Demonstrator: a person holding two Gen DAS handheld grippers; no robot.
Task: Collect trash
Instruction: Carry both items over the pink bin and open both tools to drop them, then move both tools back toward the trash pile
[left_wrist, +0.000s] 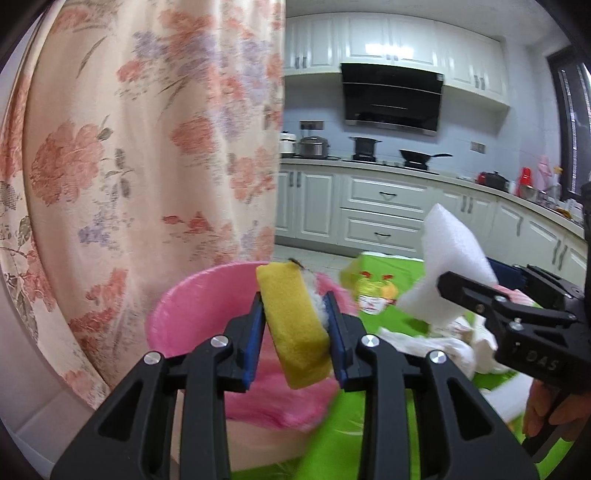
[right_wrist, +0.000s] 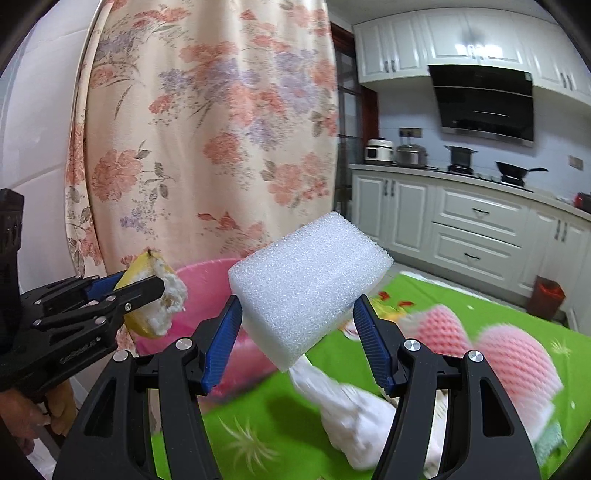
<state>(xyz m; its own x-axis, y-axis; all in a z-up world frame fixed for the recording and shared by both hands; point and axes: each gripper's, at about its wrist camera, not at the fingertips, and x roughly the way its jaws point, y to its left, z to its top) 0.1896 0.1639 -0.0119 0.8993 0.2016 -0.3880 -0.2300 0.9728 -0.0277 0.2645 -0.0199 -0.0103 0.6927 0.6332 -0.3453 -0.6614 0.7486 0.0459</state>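
Note:
My left gripper (left_wrist: 294, 299) is shut on a chunk of yellow peel (left_wrist: 295, 325) with white pith, holding it over the rim of a pink basin (left_wrist: 192, 306). The right wrist view shows the same peel (right_wrist: 142, 267) in the left gripper (right_wrist: 155, 284), in front of the basin (right_wrist: 207, 280). My right gripper (right_wrist: 299, 301) is shut on a white foam block (right_wrist: 306, 280), held up in the air to the right of the basin. The block (left_wrist: 454, 243) and right gripper (left_wrist: 443, 284) also appear at the right of the left wrist view.
The green printed tablecloth (right_wrist: 258, 417) carries two pink foam fruit nets (right_wrist: 517, 362) and a crumpled white bag (right_wrist: 351, 406). A floral curtain (left_wrist: 147, 147) hangs just behind the basin. White kitchen cabinets and a stove stand farther back. A person's hand (left_wrist: 546, 417) grips the right tool.

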